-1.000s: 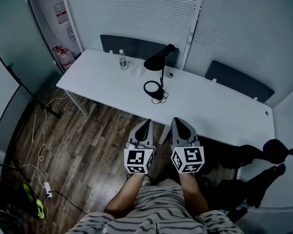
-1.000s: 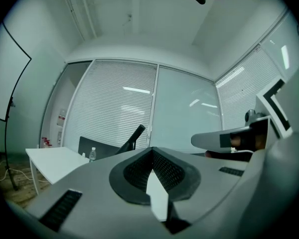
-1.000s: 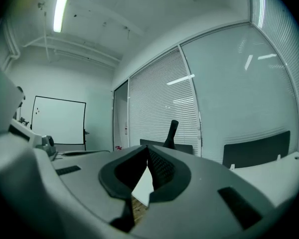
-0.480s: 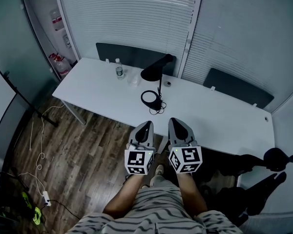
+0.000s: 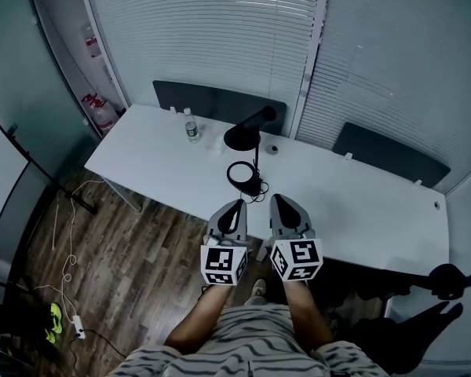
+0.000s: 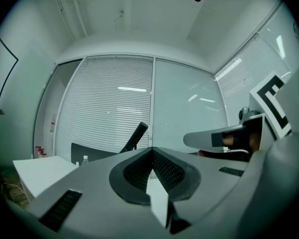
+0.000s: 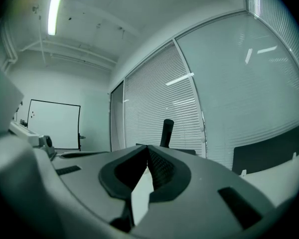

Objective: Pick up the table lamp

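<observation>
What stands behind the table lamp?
Behind the table lamp stands a dark panel at the far edge of the table, then closed blinds. The lamp covers part of that panel.

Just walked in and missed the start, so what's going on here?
A person holds a claw in each hand. The left claw and the right claw are both shut and empty, pointing toward a white table. The black table lamp stands there untouched, with a water bottle nearby. Nothing is picked up yet.

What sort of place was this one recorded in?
Probably an office or small meeting room: a long white table carrying a black table lamp, slatted blinds over glass walls, and dark chair backs behind it.
</observation>
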